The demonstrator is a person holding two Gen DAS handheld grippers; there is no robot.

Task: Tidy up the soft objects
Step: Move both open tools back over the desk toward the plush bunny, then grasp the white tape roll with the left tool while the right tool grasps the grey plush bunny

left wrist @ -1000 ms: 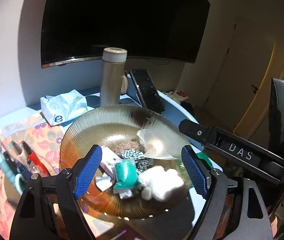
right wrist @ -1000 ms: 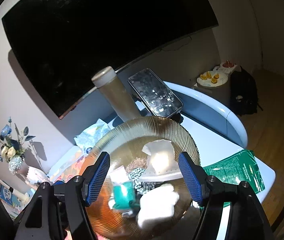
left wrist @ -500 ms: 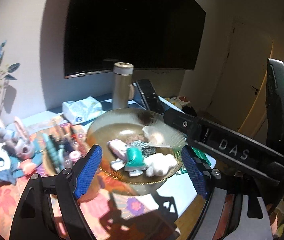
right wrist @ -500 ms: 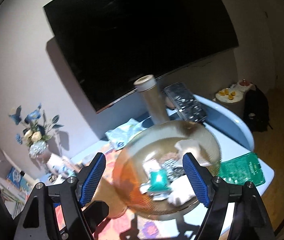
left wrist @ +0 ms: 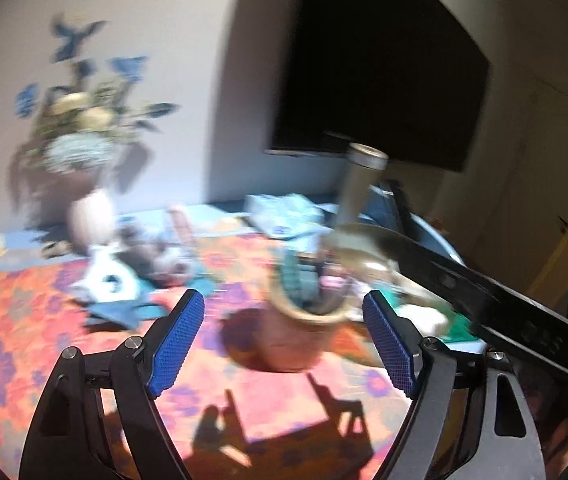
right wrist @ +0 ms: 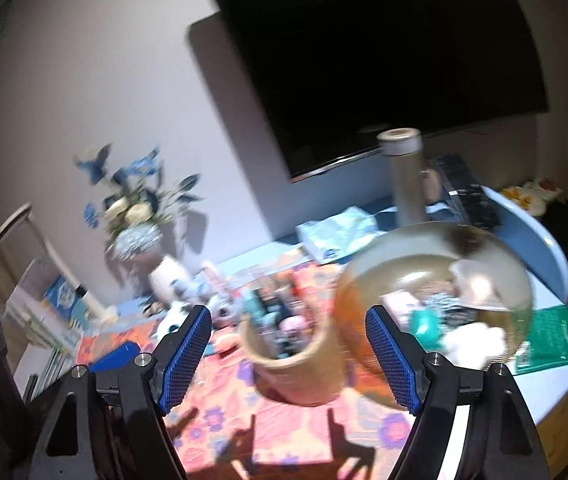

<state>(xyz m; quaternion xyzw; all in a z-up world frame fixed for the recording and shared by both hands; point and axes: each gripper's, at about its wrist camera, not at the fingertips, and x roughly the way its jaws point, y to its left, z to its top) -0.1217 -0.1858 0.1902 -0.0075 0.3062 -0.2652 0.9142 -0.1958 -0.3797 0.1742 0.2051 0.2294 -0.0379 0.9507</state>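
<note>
Both views are blurred by motion. An amber glass bowl (right wrist: 368,320) at the right holds a white plush (right wrist: 472,340), a teal soft item (right wrist: 424,320) and a striped rope piece. A grey plush (left wrist: 151,252) and a white-and-blue soft thing (left wrist: 105,276) lie left of the middle on the floral cloth, near the vase. My left gripper (left wrist: 284,300) is open and empty, hanging above the cloth in front of a brown cup (left wrist: 292,344). My right gripper (right wrist: 288,314) is open and empty too, aimed at the same brown cup (right wrist: 292,364). Its black body (left wrist: 484,292) crosses the left wrist view.
The cup is full of pens. A tan flask (right wrist: 404,176), a tissue pack (right wrist: 336,232) and a black remote (right wrist: 464,192) stand behind the bowl. A vase of flowers (right wrist: 135,236) is at the back left, a green packet (right wrist: 552,340) by the table's right edge.
Both grippers have drawn back from the bowl and swung left. The bowl has slid to the right of both views; the cup, vase and plush toys have come in. The right jaws stand slightly wider.
</note>
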